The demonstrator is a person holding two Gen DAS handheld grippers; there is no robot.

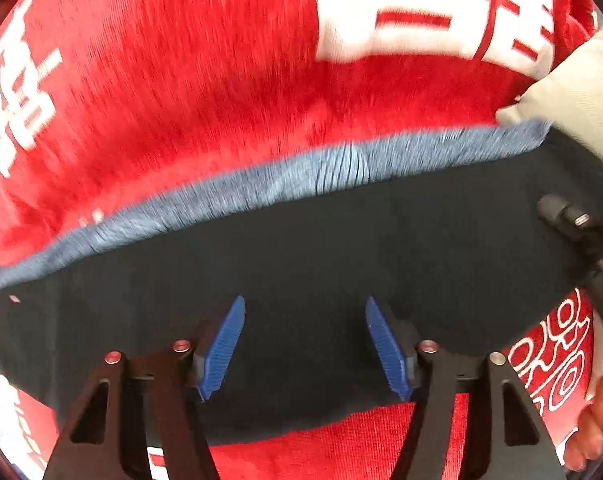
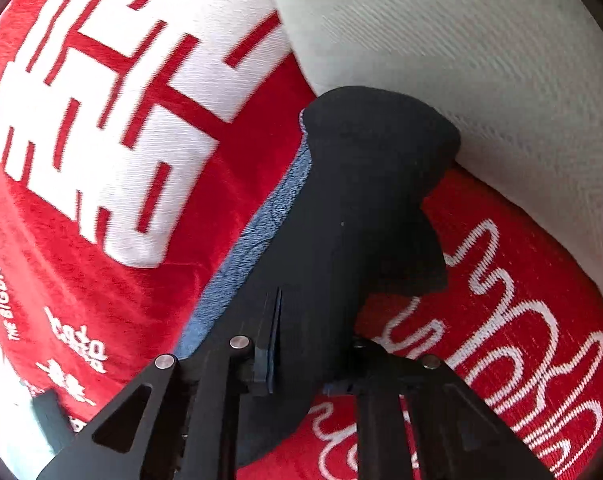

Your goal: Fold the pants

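One pair of dark pants [image 1: 321,248] lies on a red blanket [image 1: 181,80] printed with white characters, with a band of blue lining [image 1: 261,188] showing along its far edge. One pale cushion [image 2: 461,40] sits at the far end of the pants, touching them.

There are two grippers. The left gripper [image 1: 304,348] hangs over the pants with its two blue pads [image 1: 221,348] standing apart, partly open; nothing is pinched between them, only flat dark cloth below.

The right gripper [image 2: 313,344] is at the near end of the pants, its jaws drawn close together and clamped on a raised fold of the dark cloth. A person's hand [image 1: 597,412] shows at the blanket's edge beside the pants.
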